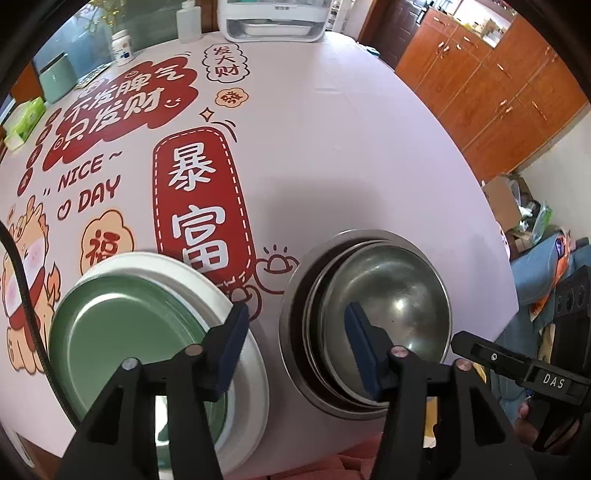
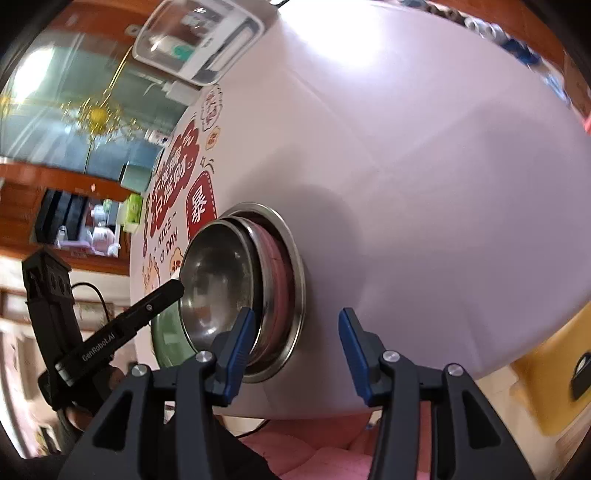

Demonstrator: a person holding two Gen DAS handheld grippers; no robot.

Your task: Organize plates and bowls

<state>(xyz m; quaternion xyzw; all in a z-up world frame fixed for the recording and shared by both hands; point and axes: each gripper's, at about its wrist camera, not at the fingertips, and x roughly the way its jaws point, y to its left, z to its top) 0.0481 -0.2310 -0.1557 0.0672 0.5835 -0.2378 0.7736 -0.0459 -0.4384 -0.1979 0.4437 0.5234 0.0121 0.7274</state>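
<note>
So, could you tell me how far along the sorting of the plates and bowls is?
Mostly done, it seems: the steel bowls sit nested in one stack, and the green plate lies on the white plate beside them. Nothing is in hand; the left hand-held gripper and right hand-held gripper are both open. No loose dishes are visible.

Round table (image 1: 332,147) with a pale printed tablecloth (image 1: 207,177). Near edge: a white plate (image 1: 236,332) bearing a green plate (image 1: 129,332), beside nested steel bowls (image 1: 388,295). Far edge: a white rack (image 1: 273,18), two bottles (image 1: 123,46) and a green container (image 1: 55,79).
</note>
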